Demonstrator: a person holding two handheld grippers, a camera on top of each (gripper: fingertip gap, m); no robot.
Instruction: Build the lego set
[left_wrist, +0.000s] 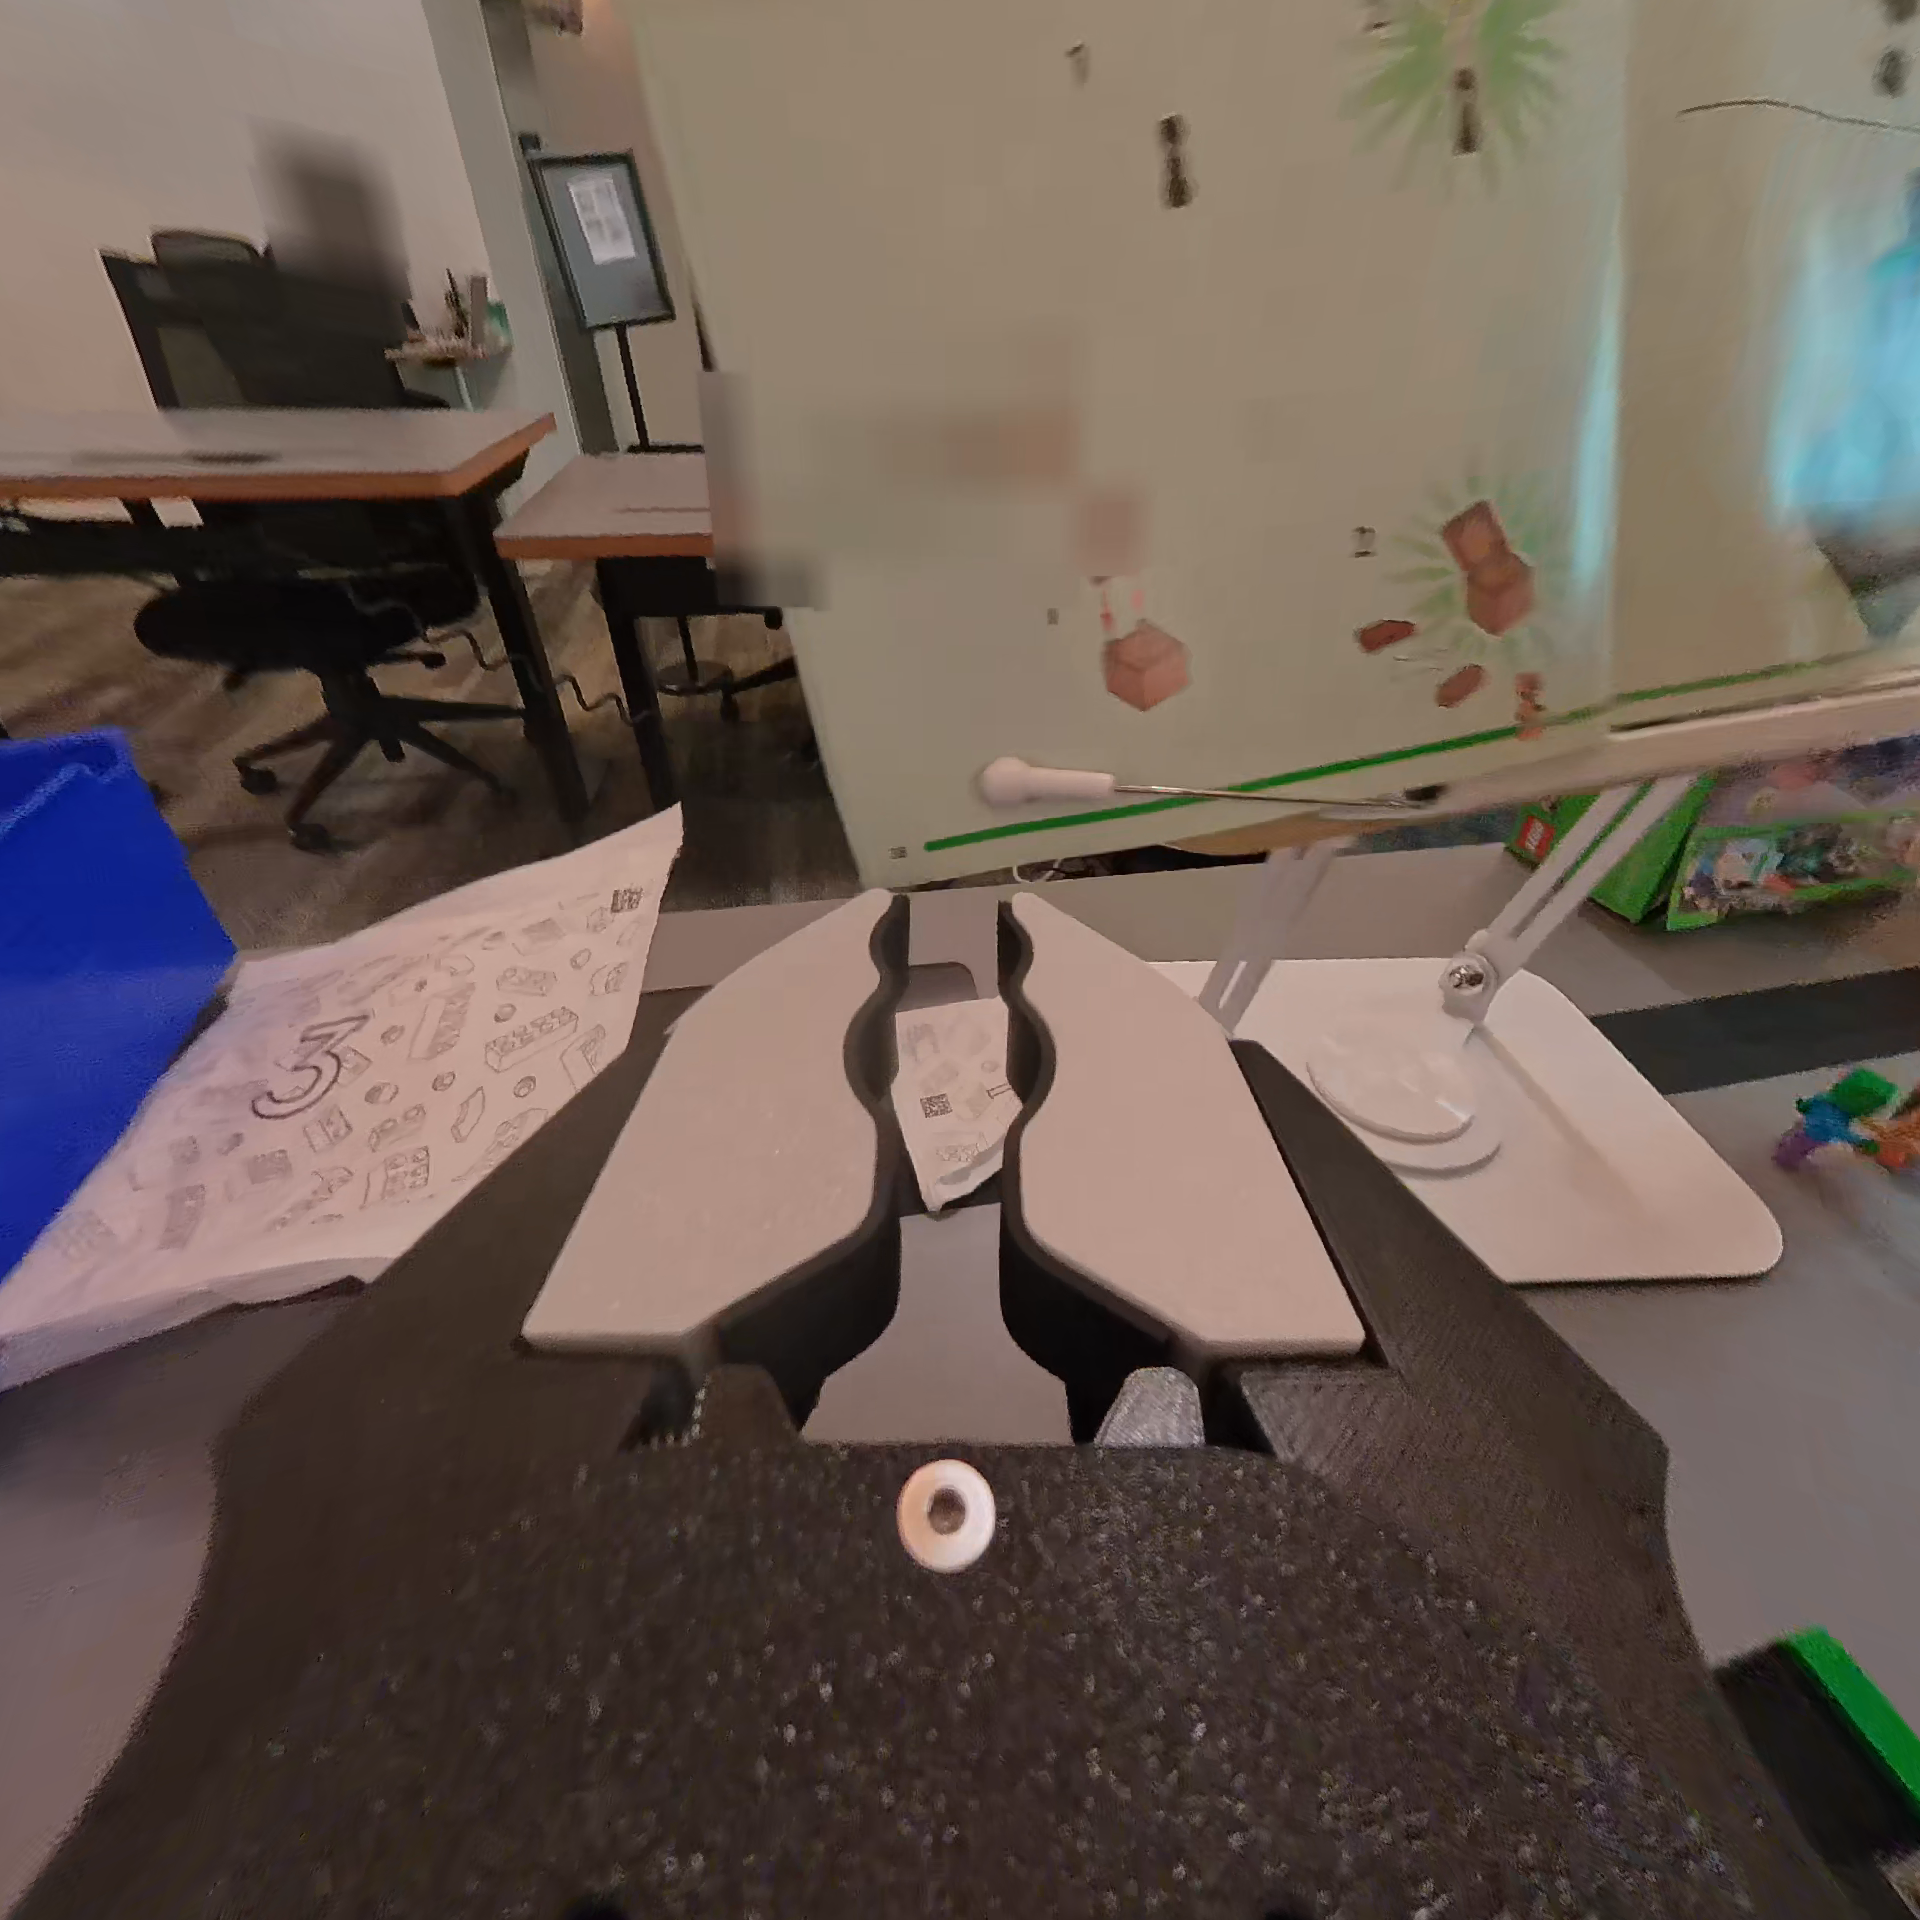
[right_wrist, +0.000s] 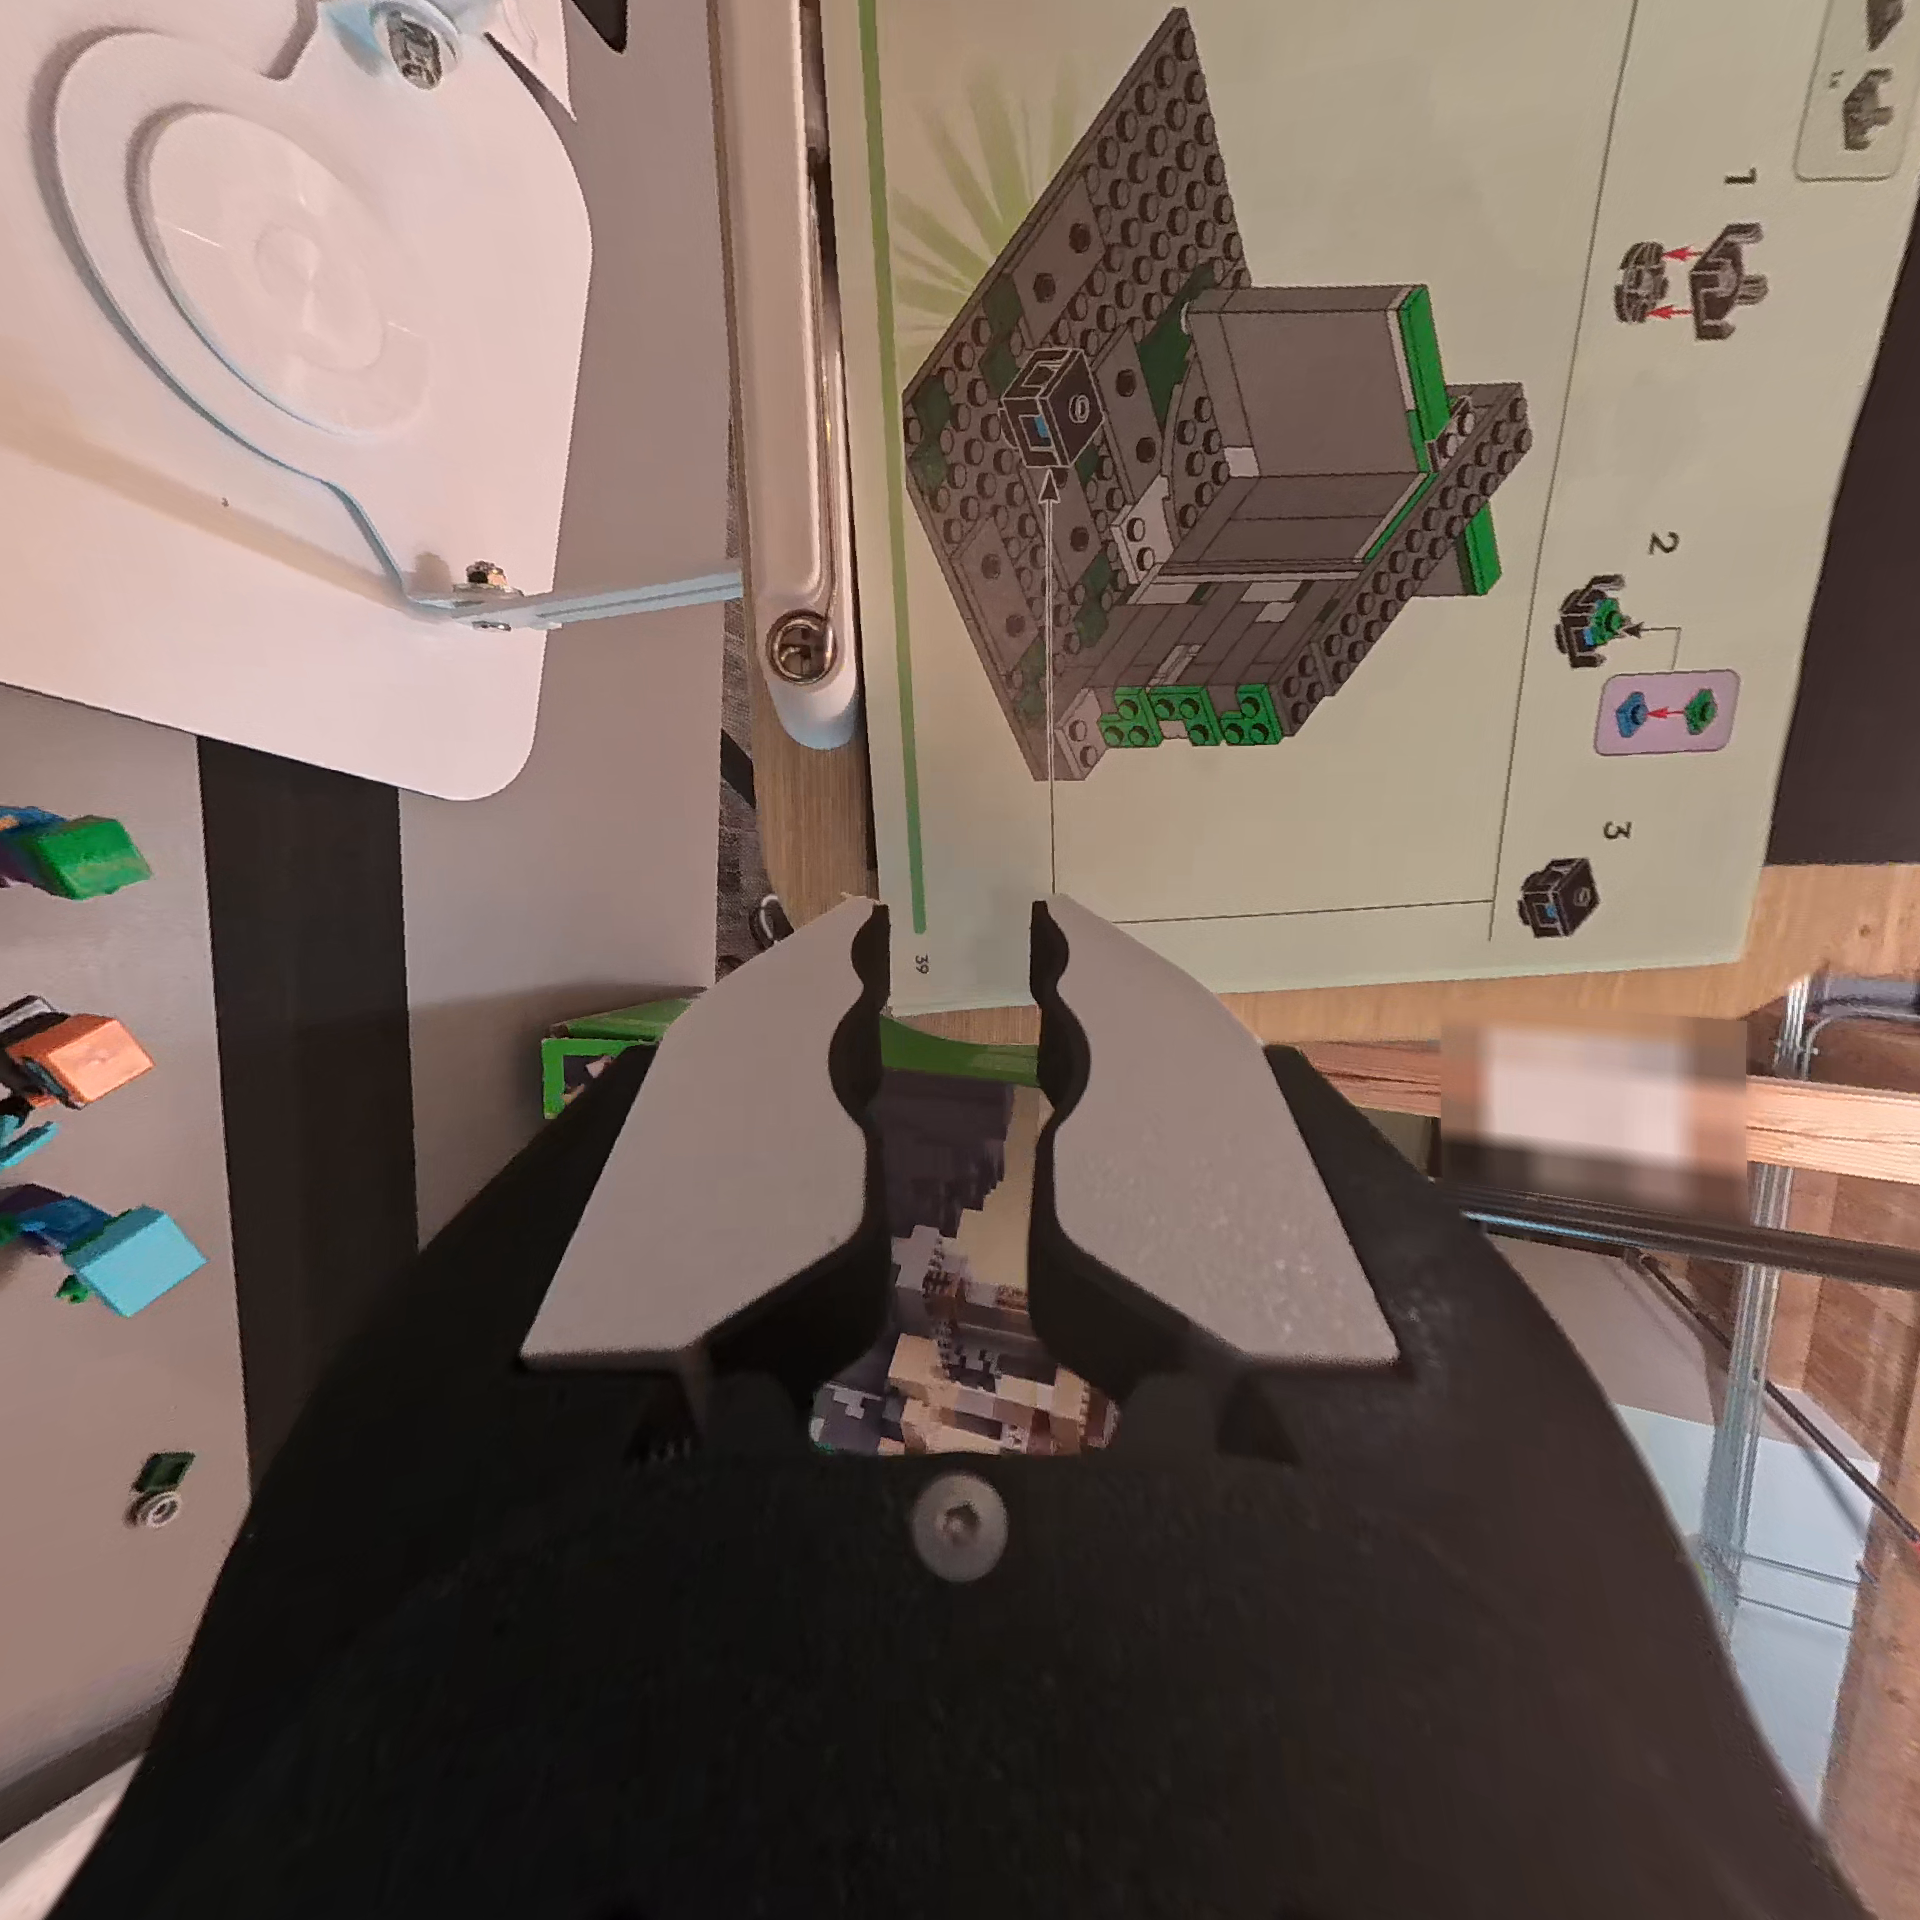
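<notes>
The instruction booklet (right_wrist: 1299, 468) stands on a white holder, open at a page that pictures a grey and green build. My right gripper (right_wrist: 961, 914) is open and empty, and its tips are at the page's lower corner. In the left wrist view the booklet (left_wrist: 1195, 416) looks blurred, right in front of my left gripper (left_wrist: 951, 914). The left gripper is slightly open and empty, low over the grey table. Small built lego figures, green (right_wrist: 83, 857), orange (right_wrist: 94, 1055) and light blue (right_wrist: 135, 1262), lie on the table, and they show in the left wrist view (left_wrist: 1849, 1127) too. A small dark green piece (right_wrist: 164, 1470) lies near them.
The holder's white base plate (left_wrist: 1558, 1174) is right of my left gripper and also appears in the right wrist view (right_wrist: 312, 582). A printed white paper bag (left_wrist: 343, 1101) and a blue bin (left_wrist: 83, 966) are at the left. A green lego box (right_wrist: 613, 1029) lies under my right gripper. Desks and a chair (left_wrist: 332, 644) stand beyond. The grippers' ends are close to 35 cm from one another. The small dark green piece (right_wrist: 164, 1470) sits 25 cm or so from the ends of my right fingers.
</notes>
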